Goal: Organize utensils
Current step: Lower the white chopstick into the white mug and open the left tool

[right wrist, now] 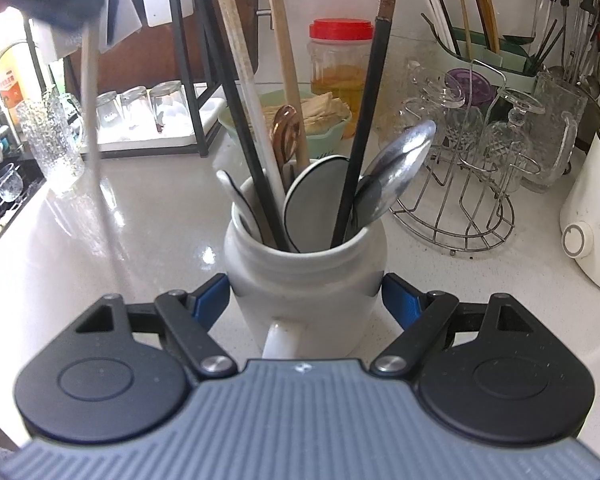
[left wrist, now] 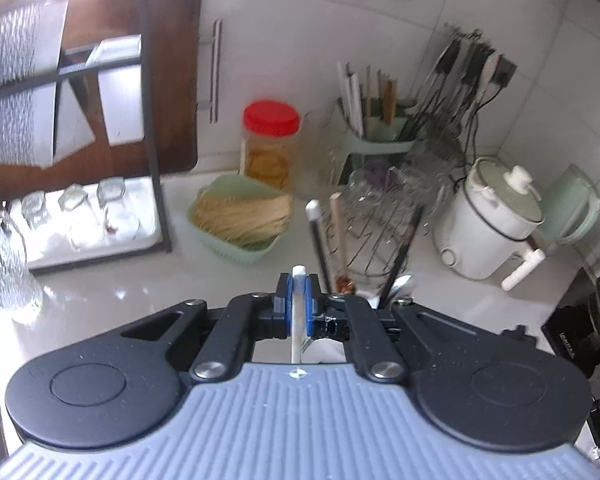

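White utensil pinched in left gripper, right gripper clasping white jar.

**Two wrist views over one counter corner**

We look from the left wrist camera down along the left gripper, high above the white counter, facing the tiled wall and the corner where the wire glass rack stands. Everything sits well below and ahead of us.

From the right wrist camera we sit low and close, looking along the right gripper at the white ceramic jug, which fills the middle of the view, with the same wall behind.

We share the red-lidded jar, the green basket, the wire glass rack and the utensil handles rising from the jug.
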